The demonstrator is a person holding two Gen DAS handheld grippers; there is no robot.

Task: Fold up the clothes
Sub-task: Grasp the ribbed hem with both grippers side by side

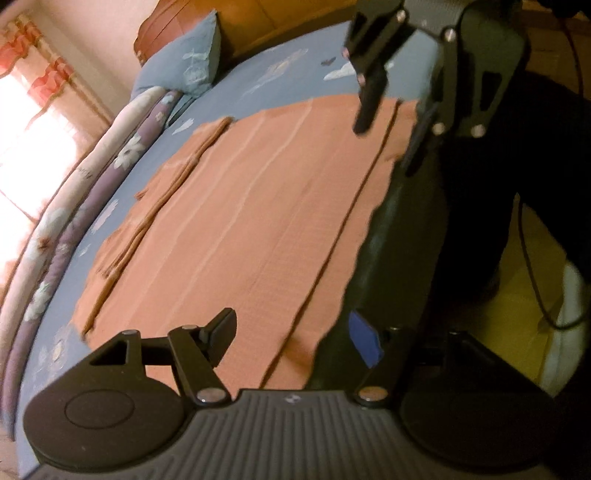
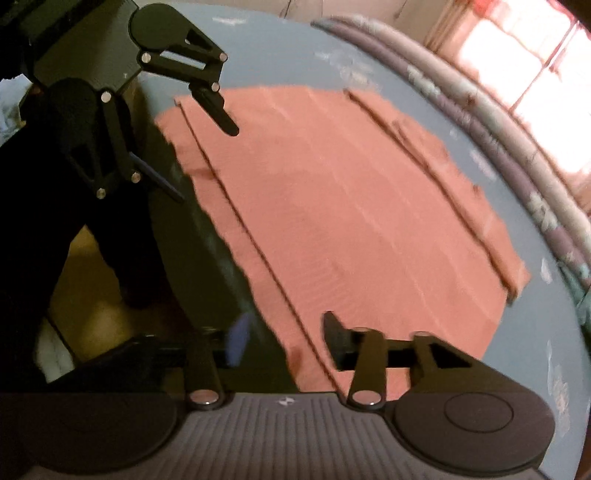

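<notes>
Salmon-pink ribbed fabric garment [image 1: 236, 229], spread flat on the blue floral-print bed [image 1: 288, 70], is catalogued at frame centre, long axis running between the released left tongs [image 1: 295, 343] and released right tongs [image 2: 284, 347], both poised at its near edge.

Left gripper [image 1: 295, 339] and right gripper [image 2: 284, 339] both spread wide.

A big cloth [image 1: 236, 221] lay flat on the bed [image 1: 280, 70], reaching right up to the bed's near edge. A pillow [image 1: 184, 62] leaned at the head of the bed, against the headboard [image 1: 236, 22]. A rolled blanket [image 1: 74, 192] ran along the far edge, behind the cloth. The left gripper [image 1: 295, 336] and the right gripper [image 2: 284, 336] hung over the near edge, one at each end of the cloth.
</notes>
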